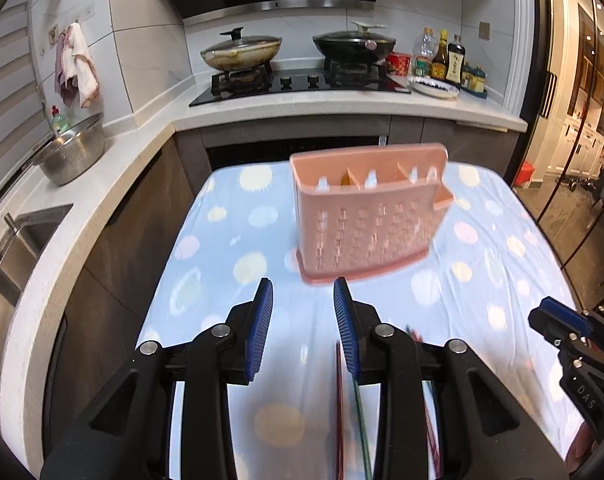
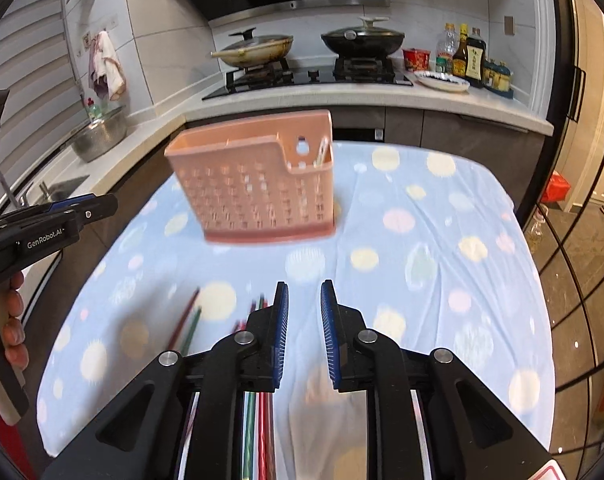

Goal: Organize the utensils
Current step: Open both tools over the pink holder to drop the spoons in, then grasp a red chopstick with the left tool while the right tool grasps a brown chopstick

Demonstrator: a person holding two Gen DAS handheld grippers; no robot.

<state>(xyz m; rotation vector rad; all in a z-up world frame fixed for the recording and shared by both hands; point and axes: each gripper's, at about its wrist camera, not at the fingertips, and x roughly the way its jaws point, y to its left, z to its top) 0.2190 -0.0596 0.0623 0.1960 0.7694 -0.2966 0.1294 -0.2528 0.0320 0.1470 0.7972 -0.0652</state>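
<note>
Judging progress: early, by the look of it; most sticks lie loose on the cloth and neither tool holds one.
Utensil holder [image 1: 368, 210]: pink, perforated and divided into compartments, it stands upright on the dotted tablecloth [image 1: 482, 248], centre of the left wrist view and upper centre-left of the right wrist view.
Holder contents: something pale leans in the end compartment at the right of the right wrist view, and a yellowish shape sits in a compartment in the left wrist view; both are too blurred to name.
Chopsticks [image 2: 189, 318]: red and green sticks lie flat on the cloth at lower left of the right wrist view, more passing under the tool body at the bottom edge; a count is not possible.
Left gripper [image 1: 303, 304]: jaws parted, nothing between the blue pads, hovering low in front of the holder's base.
Right gripper [image 2: 304, 308]: jaws apart with a narrower gap, also empty, the sticks just to its left.
What is left: probably lifting the loose sticks and dropping them into a compartment.
Table edges: the cloth falls away at frame left and right in both views; the far edge lies just behind the holder.
Open room: bare cloth right of the holder gives free space; at frame left the counter [image 1: 101, 184] stands near.
Crowding: the two tools are near each other, so reaching for the same sticks could make them collide.
</note>
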